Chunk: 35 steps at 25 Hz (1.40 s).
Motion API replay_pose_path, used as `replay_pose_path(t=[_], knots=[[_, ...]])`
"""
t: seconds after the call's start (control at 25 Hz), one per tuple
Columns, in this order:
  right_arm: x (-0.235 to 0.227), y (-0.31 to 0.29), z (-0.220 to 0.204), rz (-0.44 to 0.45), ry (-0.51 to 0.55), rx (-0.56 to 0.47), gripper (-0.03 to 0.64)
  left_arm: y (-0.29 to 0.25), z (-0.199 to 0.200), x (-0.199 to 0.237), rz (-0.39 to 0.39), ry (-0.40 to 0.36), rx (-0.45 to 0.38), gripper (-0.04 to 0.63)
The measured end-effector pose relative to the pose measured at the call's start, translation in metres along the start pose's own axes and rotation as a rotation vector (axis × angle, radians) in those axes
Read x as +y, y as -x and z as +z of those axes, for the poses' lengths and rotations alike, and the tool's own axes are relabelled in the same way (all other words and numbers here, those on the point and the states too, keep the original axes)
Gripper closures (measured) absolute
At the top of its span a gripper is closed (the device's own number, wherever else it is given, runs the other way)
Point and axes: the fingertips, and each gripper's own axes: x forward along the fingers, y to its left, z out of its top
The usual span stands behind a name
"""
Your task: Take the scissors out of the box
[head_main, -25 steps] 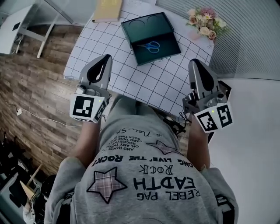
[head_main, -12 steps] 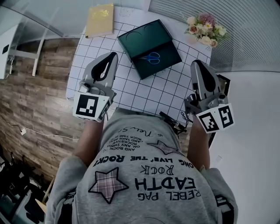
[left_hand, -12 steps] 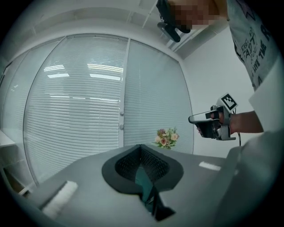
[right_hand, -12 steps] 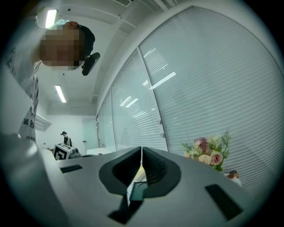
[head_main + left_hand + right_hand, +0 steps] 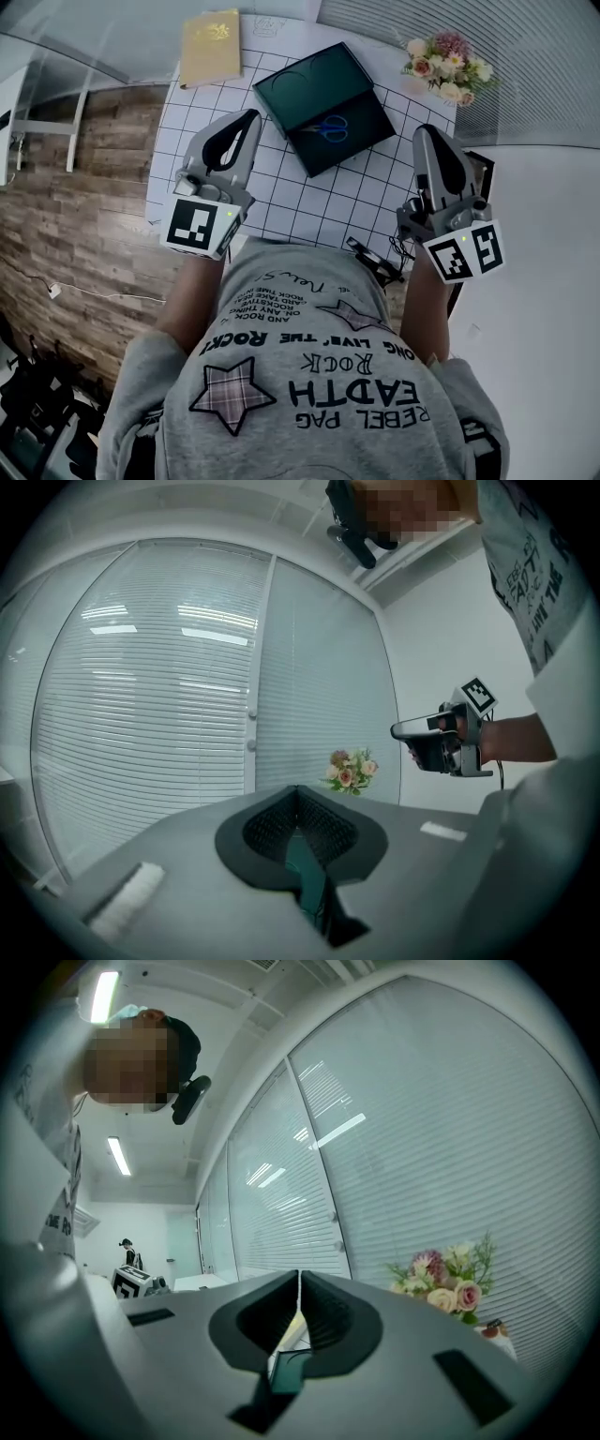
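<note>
An open dark green box [image 5: 292,86] lies on the white grid-patterned table [image 5: 309,202], far side of centre. Small blue-handled scissors [image 5: 328,128] rest inside its right half. My left gripper [image 5: 250,117] hovers over the table's left part, tips just left of the box, jaws shut and empty. My right gripper [image 5: 424,132] hangs near the table's right edge, right of the box, also shut and empty. Both point level, so the gripper views show only windows. The left gripper [image 5: 298,790] sees the right gripper [image 5: 441,742]; the right gripper [image 5: 299,1275] sees the left one's marker cube [image 5: 133,1282].
A yellow book [image 5: 209,47] lies at the table's far left corner. A small bouquet of flowers [image 5: 448,70] stands at the far right, also seen as flowers [image 5: 349,771] and flowers [image 5: 448,1283]. Wooden floor lies left of the table, blinds behind it.
Both grippers have moved forward over the table toward the box, the left one more, now close beside the box's left edge. Both stay shut.
</note>
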Motion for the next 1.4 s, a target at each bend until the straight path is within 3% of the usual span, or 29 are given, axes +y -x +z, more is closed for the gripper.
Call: replay_pose_path(t=[0.92, 1.4], knots=[[-0.018, -0.011, -0.019, 0.173, -0.009, 0.082, 0.6, 0.007, -0.01, -0.024, 0.162, 0.04, 0.055, 0.586], [-0.025, -0.031, -0.042, 0.224, -0.013, 0.147, 0.6, 0.0, -0.016, -0.022, 0.175, 0.039, 0.035, 0.586]])
